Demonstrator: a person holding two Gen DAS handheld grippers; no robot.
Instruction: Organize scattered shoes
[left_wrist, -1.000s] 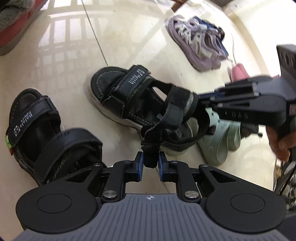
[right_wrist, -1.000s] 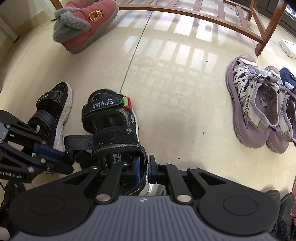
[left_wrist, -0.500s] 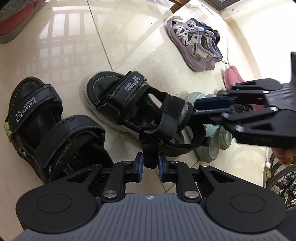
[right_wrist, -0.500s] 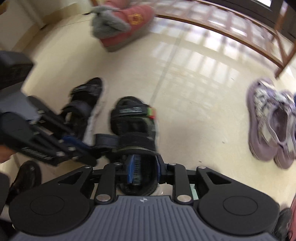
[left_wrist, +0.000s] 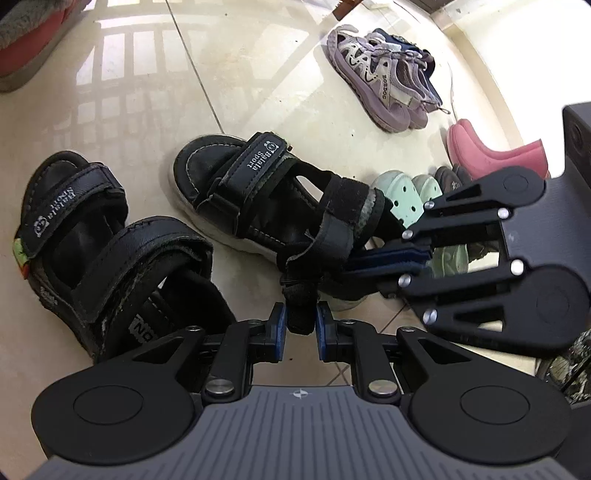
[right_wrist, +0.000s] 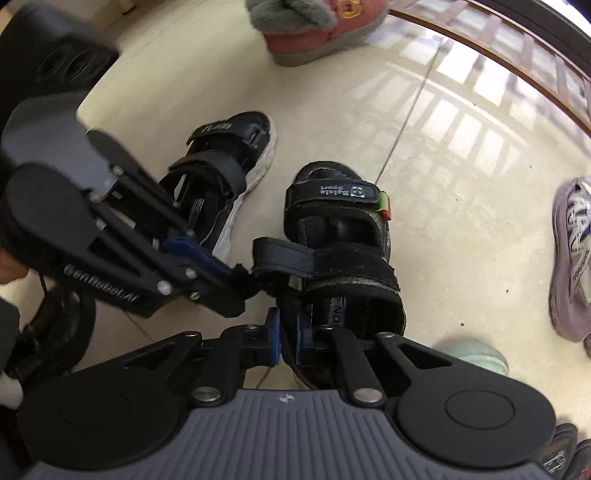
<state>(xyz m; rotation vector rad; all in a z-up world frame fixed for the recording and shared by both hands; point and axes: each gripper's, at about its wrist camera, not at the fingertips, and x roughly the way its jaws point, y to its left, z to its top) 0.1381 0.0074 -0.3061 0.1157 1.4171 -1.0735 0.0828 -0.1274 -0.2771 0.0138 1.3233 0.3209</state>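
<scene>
**Both hand-held grippers on one black sandal, its mate just to the left**

The free black sandal (left_wrist: 92, 229) lies on the floor (left_wrist: 258, 92) at far left, toe pointing away and heel toward the camera. Just right of it is the held black sandal (left_wrist: 258, 192). Its long axis runs from the toe, far and left, to the heel, near and right, so it sits skewed to its mate. The left hand-held gripper (left_wrist: 301, 328) is right at the heel, pinching the loose strap end (left_wrist: 299, 306). The right hand-held gripper (right_wrist: 290, 334) comes in from the right and looks clamped on the heel rim. Both are equally near. My read is that pairing needs the heel swung left until the axes run parallel.
</scene>
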